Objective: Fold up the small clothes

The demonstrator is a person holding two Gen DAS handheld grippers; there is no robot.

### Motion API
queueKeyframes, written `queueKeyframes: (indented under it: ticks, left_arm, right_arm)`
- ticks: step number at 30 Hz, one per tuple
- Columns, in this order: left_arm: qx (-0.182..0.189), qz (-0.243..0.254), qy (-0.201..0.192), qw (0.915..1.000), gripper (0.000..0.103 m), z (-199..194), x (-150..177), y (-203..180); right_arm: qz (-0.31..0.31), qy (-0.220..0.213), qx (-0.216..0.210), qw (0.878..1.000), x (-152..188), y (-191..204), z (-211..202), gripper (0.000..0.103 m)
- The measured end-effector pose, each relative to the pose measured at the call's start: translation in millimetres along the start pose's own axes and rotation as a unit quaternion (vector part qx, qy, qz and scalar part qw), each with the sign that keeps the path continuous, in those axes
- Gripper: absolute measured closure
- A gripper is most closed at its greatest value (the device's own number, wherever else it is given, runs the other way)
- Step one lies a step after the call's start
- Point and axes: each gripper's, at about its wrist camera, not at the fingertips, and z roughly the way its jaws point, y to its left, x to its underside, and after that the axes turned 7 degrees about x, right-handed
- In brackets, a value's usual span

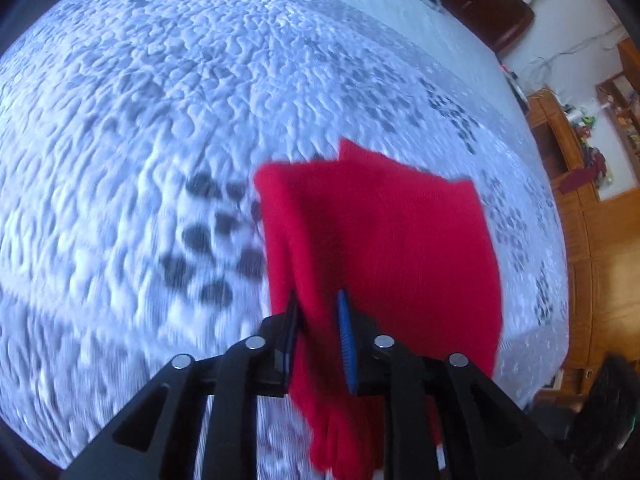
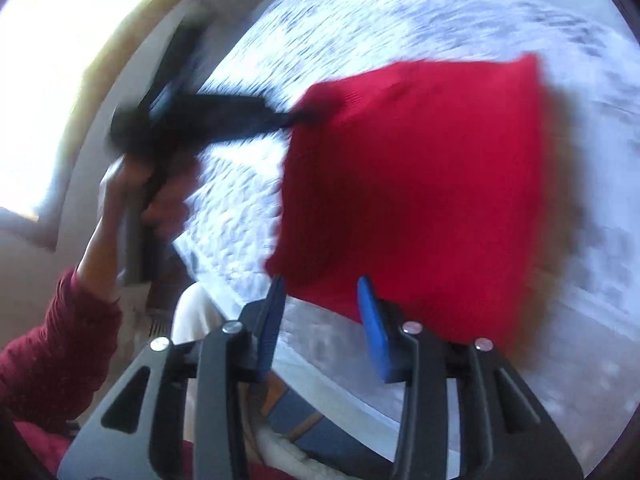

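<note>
A red knitted garment (image 1: 384,240) lies on a bed covered by a white quilted bedspread (image 1: 160,120) printed with grey leaf shapes; both pictures are blurred. In the left wrist view, the left gripper (image 1: 320,316) points down at the bed, its 2 black fingers (image 1: 290,320) with blue pads standing a little apart; a fold of the red garment passes between them and hangs down below, with the left pad against the cloth and a narrow gap of red showing before the right pad, so whether the cloth is pinched cannot be told. The rest of the garment spreads away to the right as a flat, roughly square shape on the bedspread. Past the bed's right edge there are wooden shelves (image 1: 592,140) with small coloured items, and a dark brown headboard (image 1: 480,4) at the top. In the right wrist view, the right gripper (image 2: 322,300) hovers at the near edge of the garment (image 2: 420,200), its 2 blue-padded fingers (image 2: 372,320) clearly apart with nothing between them; the red cloth's near corner lies just beyond the tips. Further left in this view, the other gripper (image 2: 224,116) reaches across to the garment's far left corner, held by a hand (image 2: 132,208) in a dark red sleeve (image 2: 52,344); a bright window (image 2: 68,72) fills the upper left.
</note>
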Motion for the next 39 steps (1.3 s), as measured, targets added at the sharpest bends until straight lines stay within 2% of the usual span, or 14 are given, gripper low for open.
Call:
queueKeyframes:
  ticks: [4, 8, 10, 11, 13, 15, 16, 18, 20, 22, 27, 33, 36, 39]
  left_arm:
    - [-0.024, 0.028, 0.015, 0.9992, 0.074, -18, 54, -15]
    - [-0.022, 0.036, 0.031, 0.9986, 0.073, -18, 89, -28]
    - [-0.028, 0.051, 0.03, 0.9979, 0.068, -17, 97, -35]
    - [-0.034, 0.058, 0.032, 0.9972, 0.062, -13, 99, -39]
    - [-0.059, 0.07, 0.04, 0.995, 0.061, -4, 100, -45]
    - [-0.075, 0.074, 0.048, 0.9933, 0.066, 6, 99, -43]
    - [-0.08, 0.068, 0.055, 0.993, 0.083, 11, 98, -38]
    - [-0.051, 0.029, 0.067, 0.996, 0.087, 14, 92, -22]
    - [-0.035, 0.011, 0.072, 0.9967, 0.09, 11, 89, -13]
    - [-0.035, 0.016, 0.071, 0.9967, 0.091, 7, 87, -12]
    - [-0.052, 0.053, 0.057, 0.9956, 0.094, -2, 88, -20]
    - [-0.076, 0.059, 0.067, 0.9931, 0.093, 24, 92, -12]
    - [-0.082, 0.069, 0.066, 0.992, 0.088, 21, 92, -17]
    - [-0.097, 0.082, 0.051, 0.9905, 0.066, 8, 85, -24]
  right_arm:
    - [0.031, -0.013, 0.05, 0.998, 20, -34, -19, 0.063]
    - [0.073, -0.01, 0.039, 0.997, 31, -56, -15, 0.06]
    - [0.088, -0.003, 0.016, 0.996, 27, -56, -2, 0.058]
    - [0.094, 0.002, 0.01, 0.995, 26, -55, 3, 0.057]
    - [0.095, 0.008, 0.011, 0.995, 22, -50, 15, 0.053]
    - [0.11, 0.018, 0.004, 0.994, 16, -54, 25, 0.05]
    - [0.119, 0.022, -0.004, 0.993, 13, -58, 31, 0.05]
    - [0.129, 0.037, -0.018, 0.991, 11, -61, 42, 0.056]
    - [0.13, 0.053, -0.015, 0.99, 9, -62, 48, 0.079]
    - [0.126, 0.055, -0.023, 0.99, 9, -63, 42, 0.088]
    - [0.103, 0.033, -0.012, 0.994, 16, -58, 6, 0.091]
    - [0.097, 0.082, 0.03, 0.991, 29, -63, 56, 0.091]
    - [0.078, 0.081, 0.035, 0.993, 25, -58, 51, 0.087]
    - [0.064, 0.07, 0.023, 0.995, 19, -56, 34, 0.078]
